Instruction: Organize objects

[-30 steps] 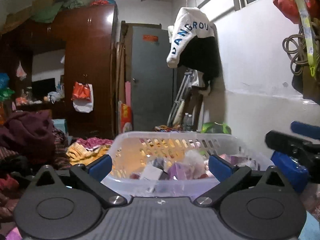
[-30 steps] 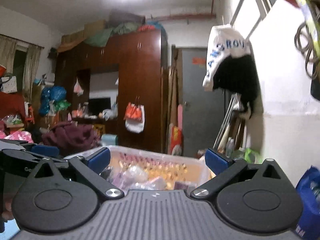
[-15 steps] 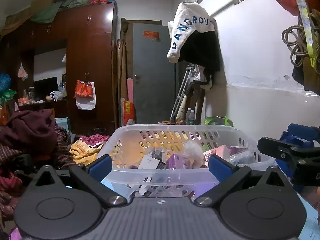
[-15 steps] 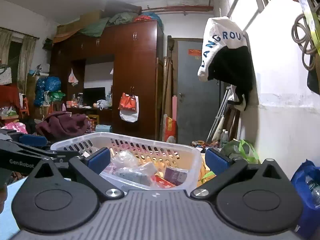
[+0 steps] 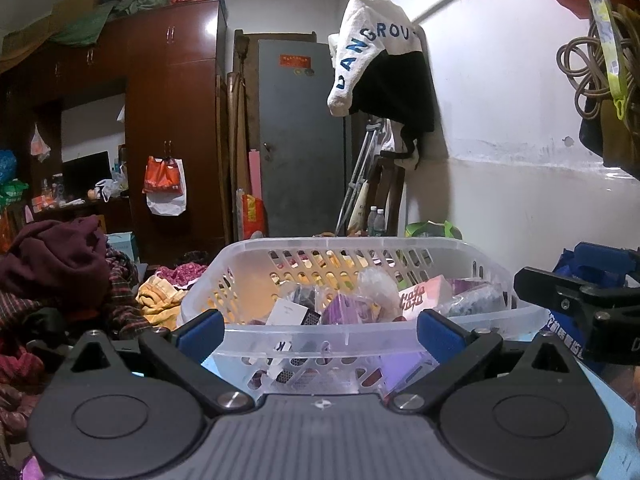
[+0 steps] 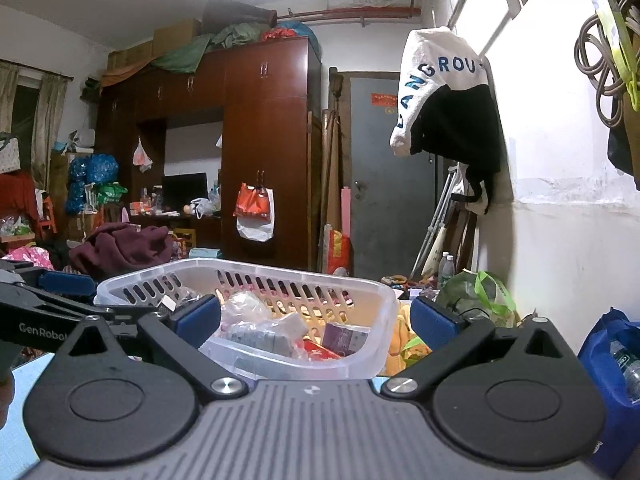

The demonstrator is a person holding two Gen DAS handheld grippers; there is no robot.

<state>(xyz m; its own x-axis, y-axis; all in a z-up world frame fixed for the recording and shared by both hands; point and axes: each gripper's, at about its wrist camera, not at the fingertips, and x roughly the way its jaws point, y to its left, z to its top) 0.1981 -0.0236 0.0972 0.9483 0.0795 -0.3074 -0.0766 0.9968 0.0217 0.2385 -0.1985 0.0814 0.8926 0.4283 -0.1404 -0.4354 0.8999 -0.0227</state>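
Across the room from you stands the dark red wardrobe [image 5: 172, 120], with bundles piled on its top, and beside it the grey door [image 5: 300, 140]. On the white wall to your right hangs a white and black garment [image 5: 380, 68] with blue letters.

Directly ahead of both tools sits the clear plastic basket [image 5: 304, 340] with slotted walls, resting on a pale blue counter [image 6: 24, 376] whose surface shows only at the edges of the views. To the basket's left lies a heap of maroon clothing [image 5: 56, 256], and a yellow cloth [image 5: 156, 300] sits just beside the basket's left wall.

Your left tool [image 5: 318, 330] is spread wide and grips nothing; its blue pads frame the basket's near rim. Your right tool [image 6: 316, 318] is likewise spread wide with nothing between its pads, facing the basket's right corner, and it shows at the right edge of the left wrist view.

Inside the basket lie the small things: a pink box [image 5: 424, 296] with dark lettering toward the right, a purple packet [image 5: 344, 312] near the middle, a crumpled clear bag [image 5: 376, 280] above it, and a white card [image 5: 286, 312] leaning at the left. From the right wrist view, a small purple box [image 6: 346, 336] rests against the basket's near right wall.
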